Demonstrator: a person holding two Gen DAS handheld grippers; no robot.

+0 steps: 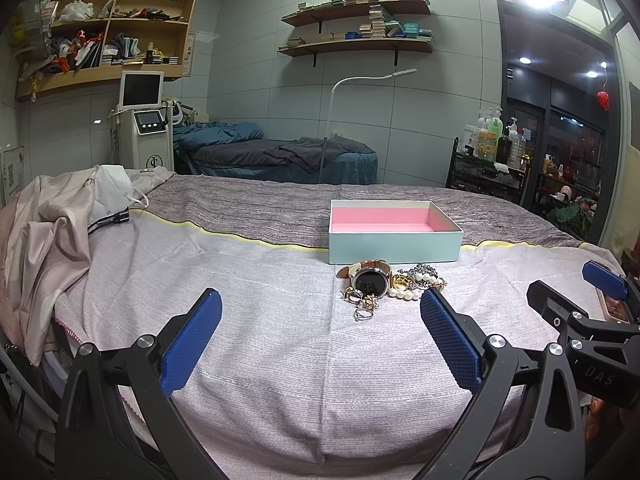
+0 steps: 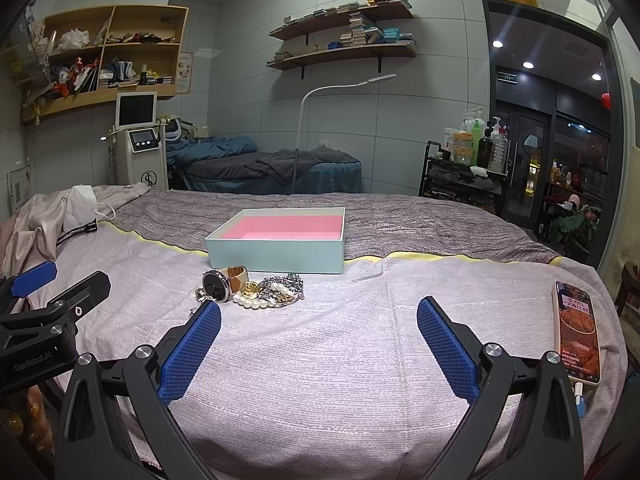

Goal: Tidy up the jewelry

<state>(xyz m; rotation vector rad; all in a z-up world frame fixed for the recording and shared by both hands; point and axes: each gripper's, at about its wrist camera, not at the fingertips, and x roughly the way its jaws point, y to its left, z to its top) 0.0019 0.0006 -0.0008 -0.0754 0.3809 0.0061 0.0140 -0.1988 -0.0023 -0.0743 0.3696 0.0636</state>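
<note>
Left gripper (image 1: 320,316) spread wide and empty above the pale bedspread (image 1: 248,320), right gripper (image 2: 319,320) likewise gaping, holding nothing, jewelry pile (image 1: 384,286) at one o'clock from the left pads, just before the pink-lined box (image 1: 394,246), phone (image 2: 578,332) at three o'clock.

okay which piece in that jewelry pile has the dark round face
The watch, at the left end of the pile in front of the box. It alone has a black dial in a silver case with a tan strap; the pearl bracelet is white beads.
</note>
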